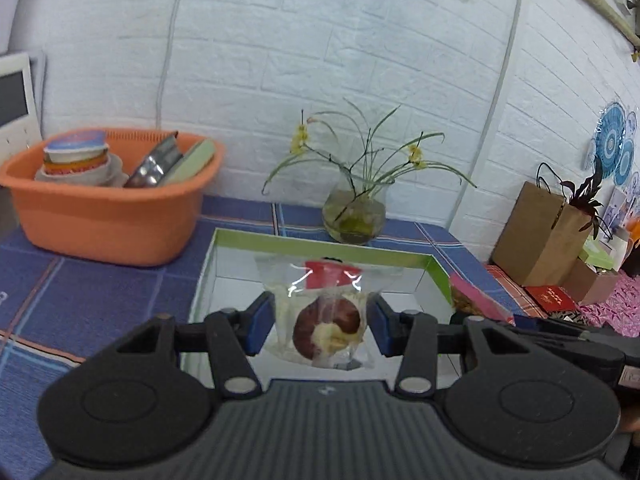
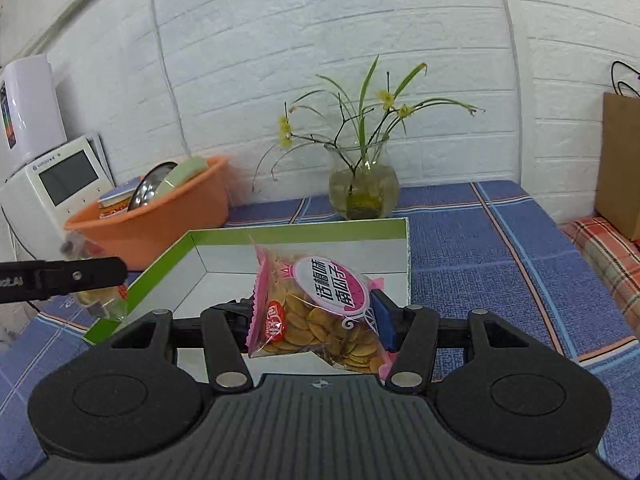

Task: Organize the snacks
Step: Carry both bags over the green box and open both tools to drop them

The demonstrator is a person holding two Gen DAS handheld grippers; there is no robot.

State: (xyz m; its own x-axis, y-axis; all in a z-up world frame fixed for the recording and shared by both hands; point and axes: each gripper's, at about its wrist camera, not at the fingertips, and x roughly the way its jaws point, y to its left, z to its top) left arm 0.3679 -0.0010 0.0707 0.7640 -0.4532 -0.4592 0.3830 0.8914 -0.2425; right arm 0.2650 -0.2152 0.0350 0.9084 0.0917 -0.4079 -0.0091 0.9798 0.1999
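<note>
My left gripper [image 1: 320, 330] is shut on a clear packet with a dark red date snack [image 1: 326, 330] and holds it over the near part of a green-rimmed white box [image 1: 320, 248]. My right gripper [image 2: 316, 322] is shut on a pink packet of pumpkin seeds [image 2: 320, 312] and holds it above the same box [image 2: 296, 236], at its near right side. The pink packet also shows at the right of the left wrist view [image 1: 476, 298]. The left gripper and its clear packet [image 2: 100, 300] show at the left of the right wrist view, by the box's left rim.
An orange basin [image 1: 108, 216] with bowls and a metal lid stands at the back left. A glass vase with a plant [image 1: 354, 216] stands behind the box. A brown paper bag [image 1: 540, 236] and small boxes are at the right. A white appliance [image 2: 52, 188] stands far left.
</note>
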